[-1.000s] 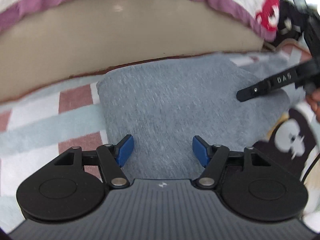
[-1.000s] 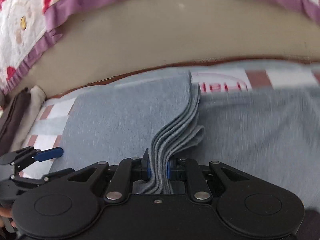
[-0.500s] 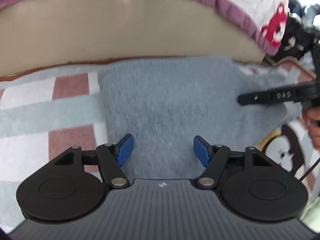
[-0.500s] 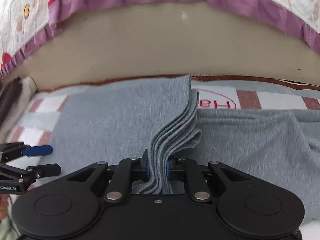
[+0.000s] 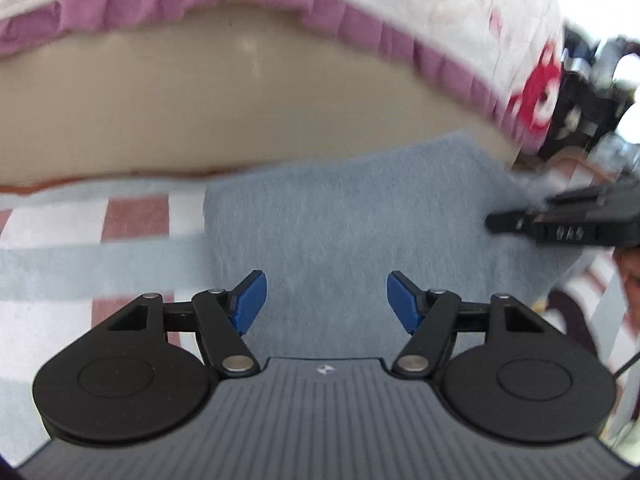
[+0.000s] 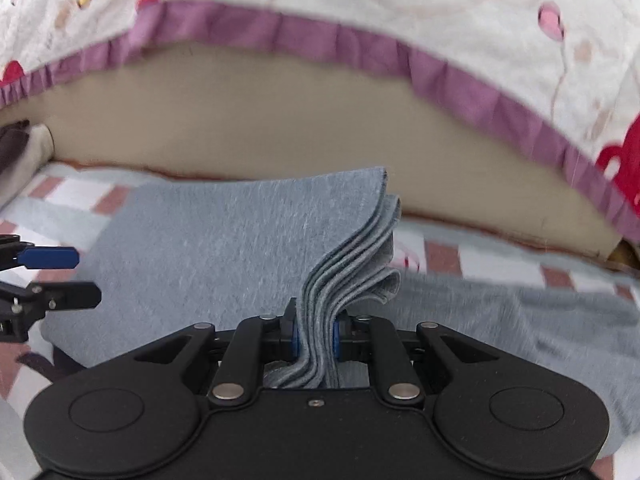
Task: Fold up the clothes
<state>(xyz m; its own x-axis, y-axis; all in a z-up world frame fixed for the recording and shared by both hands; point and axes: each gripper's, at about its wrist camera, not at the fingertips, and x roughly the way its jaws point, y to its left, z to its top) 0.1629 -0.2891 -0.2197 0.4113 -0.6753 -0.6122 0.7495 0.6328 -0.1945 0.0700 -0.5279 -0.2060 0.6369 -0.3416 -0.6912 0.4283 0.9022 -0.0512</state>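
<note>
Left wrist view: the left gripper (image 5: 326,300) hovers over a grey garment (image 5: 344,232), its blue fingers (image 5: 250,300) spread wide and holding nothing.
Right wrist view: the right gripper (image 6: 314,340) is clamped on a bunched stack of the garment's layered edges, which rise in wavy folds between its fingers.
Garment: partly folded, lying on a checked pink, white and pale blue mat (image 5: 80,248).
Background: a beige panel (image 6: 260,120) under a white cover with a purple frill (image 6: 280,32).

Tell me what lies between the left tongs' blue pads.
Only the gray garment: the left tongs gape over it, gripping nothing, as the left wrist view shows.
</note>
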